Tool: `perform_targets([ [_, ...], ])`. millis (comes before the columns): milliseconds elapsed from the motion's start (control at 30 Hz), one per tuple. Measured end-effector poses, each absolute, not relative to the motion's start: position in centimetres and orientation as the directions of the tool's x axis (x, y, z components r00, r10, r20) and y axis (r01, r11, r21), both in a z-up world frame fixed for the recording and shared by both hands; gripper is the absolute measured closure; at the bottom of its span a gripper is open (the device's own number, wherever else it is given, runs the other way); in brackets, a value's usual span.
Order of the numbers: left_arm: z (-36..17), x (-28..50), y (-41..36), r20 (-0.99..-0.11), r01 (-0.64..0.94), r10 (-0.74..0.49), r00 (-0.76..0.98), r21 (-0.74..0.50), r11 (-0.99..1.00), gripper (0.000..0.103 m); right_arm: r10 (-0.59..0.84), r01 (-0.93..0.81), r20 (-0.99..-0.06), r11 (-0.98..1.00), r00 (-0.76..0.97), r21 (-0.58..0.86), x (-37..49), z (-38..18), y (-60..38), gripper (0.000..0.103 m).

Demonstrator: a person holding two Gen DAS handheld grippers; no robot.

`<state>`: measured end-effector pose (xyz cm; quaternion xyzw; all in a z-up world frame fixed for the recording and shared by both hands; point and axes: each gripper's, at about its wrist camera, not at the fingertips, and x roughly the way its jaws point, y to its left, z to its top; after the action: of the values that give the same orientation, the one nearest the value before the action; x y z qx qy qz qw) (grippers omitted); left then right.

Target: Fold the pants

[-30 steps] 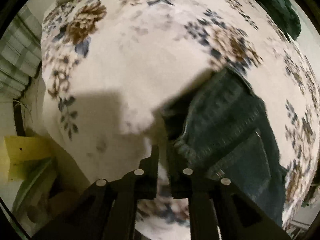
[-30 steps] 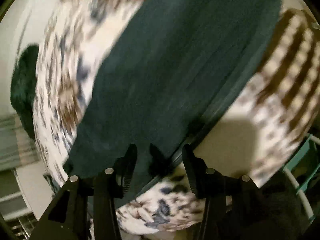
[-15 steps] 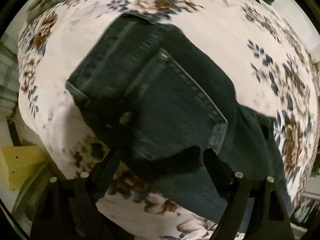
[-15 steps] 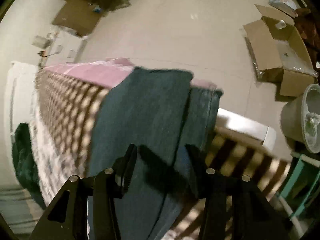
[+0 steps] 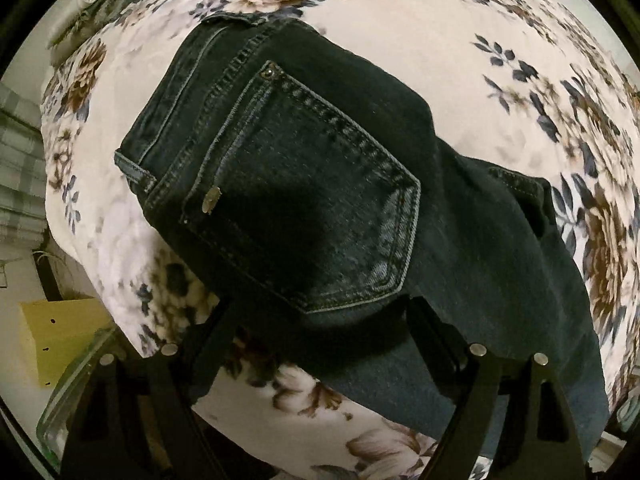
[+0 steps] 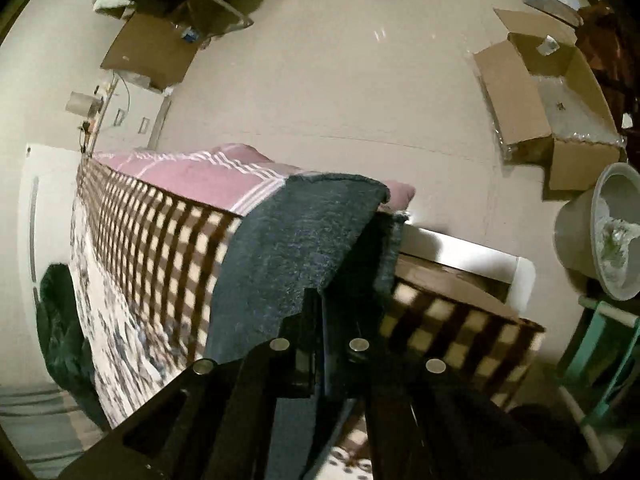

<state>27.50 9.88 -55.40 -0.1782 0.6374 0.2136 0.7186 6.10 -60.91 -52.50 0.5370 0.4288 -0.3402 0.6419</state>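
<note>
Dark blue jeans (image 5: 304, 184) lie on a floral bedspread (image 5: 460, 60) in the left wrist view, back pocket up, waistband toward the upper left. My left gripper (image 5: 320, 320) is open, its fingers spread on either side of the pocket's lower tip, just above the denim. In the right wrist view my right gripper (image 6: 326, 312) is shut on the leg end of the jeans (image 6: 292, 248), which drapes over the bed's foot end.
A brown checked blanket (image 6: 160, 232) and a pink sheet (image 6: 200, 168) cover the bed's end. Open cardboard boxes (image 6: 548, 92), a grey bucket (image 6: 600, 232) and a teal stool (image 6: 604, 344) stand on the floor. A yellow box (image 5: 60, 336) sits left of the bed.
My left gripper let go of the waistband, opened wide and moved over the back pocket. My right gripper swung to the bed's foot end and closed on the jeans leg.
</note>
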Motion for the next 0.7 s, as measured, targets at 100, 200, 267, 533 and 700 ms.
perform_targets([
  [100,-55.5,27.4,9.3,-0.993,-0.531,0.081,0.09,0.021,0.847,0.018,0.046,0.922,-0.942,0.195,0.331,0.333,5.2,-54.3,-61.1,0.101],
  [200,-55.6,26.9,8.9,-0.993,-0.532,0.082,0.088,0.022,0.846,0.018,0.053,0.936,-0.957,0.198,0.285,0.29,4.7,-55.9,-61.0,0.101],
  [267,-55.6,26.6,9.1,-0.992,-0.529,0.089,0.091,0.028,0.848,0.018,0.073,0.929,-0.956,0.222,0.286,0.295,4.8,-56.2,-61.0,0.1],
  [533,-52.4,26.5,9.6,-0.979,-0.507,0.144,0.141,0.054,0.861,0.018,0.131,0.862,-0.965,0.434,0.226,0.261,7.9,-52.3,-56.2,0.048],
  [700,-50.6,27.9,8.8,-0.96,-0.439,0.208,0.187,0.108,0.892,0.015,0.177,0.655,-0.957,0.699,0.229,0.286,14.5,-49.1,-46.0,0.025],
])
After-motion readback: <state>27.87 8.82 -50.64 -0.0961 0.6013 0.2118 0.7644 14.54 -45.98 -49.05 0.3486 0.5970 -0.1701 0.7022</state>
